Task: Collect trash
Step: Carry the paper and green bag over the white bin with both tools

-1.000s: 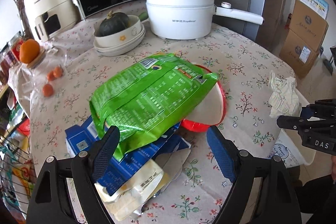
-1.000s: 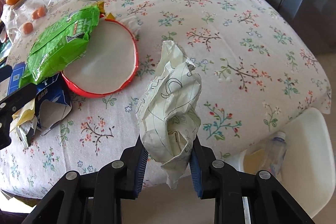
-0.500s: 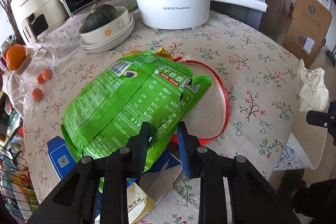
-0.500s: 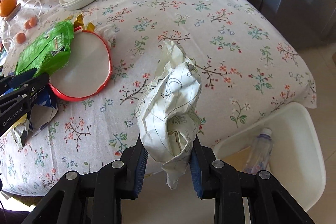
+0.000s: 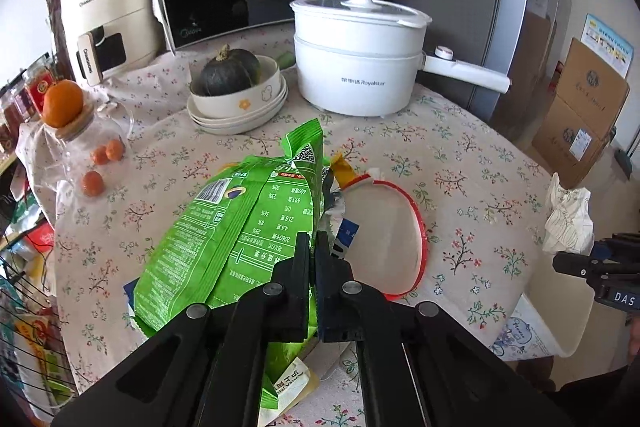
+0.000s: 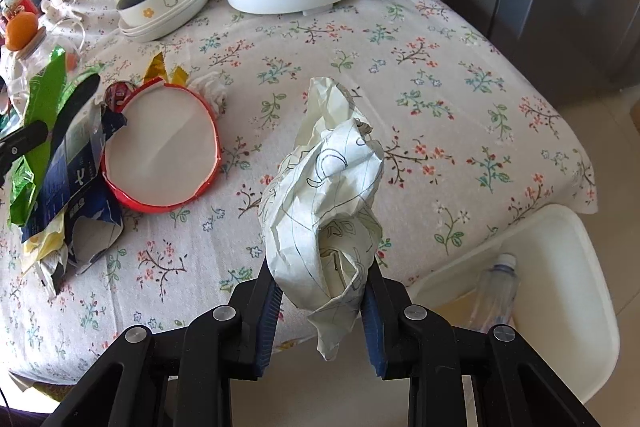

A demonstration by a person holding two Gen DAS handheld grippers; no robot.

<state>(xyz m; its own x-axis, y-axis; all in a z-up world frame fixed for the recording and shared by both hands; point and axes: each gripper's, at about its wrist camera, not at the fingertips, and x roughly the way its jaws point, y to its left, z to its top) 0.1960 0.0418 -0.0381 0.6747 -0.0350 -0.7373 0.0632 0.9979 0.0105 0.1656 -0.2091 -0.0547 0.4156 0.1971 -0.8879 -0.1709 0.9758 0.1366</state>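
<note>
two pieces of trash gripped, bin waiting below

the green snack bag [image 5: 240, 227] lay tilted up over the torn blue carton [image 6: 76, 183] and the red-rimmed lid [image 6: 160, 155] on the counter [image 6: 440, 107]. it looked light, limp and slick, so a pinch on its flat edge seemed the surest hold. the left gripper [image 5: 314, 247] was pressed together on that edge. the crumpled paper [image 6: 328, 195], soft and springy, was pinched low down by the right gripper [image 6: 322, 291], held out past the counter's edge near the white bin [image 6: 560, 307], where a plastic bottle [image 6: 496, 291] lay.

a second earlier the left gripper stood spread before the flat-lying bag; since then it had closed and the bag's far end had risen. the paper had drifted nearer the bin.
</note>
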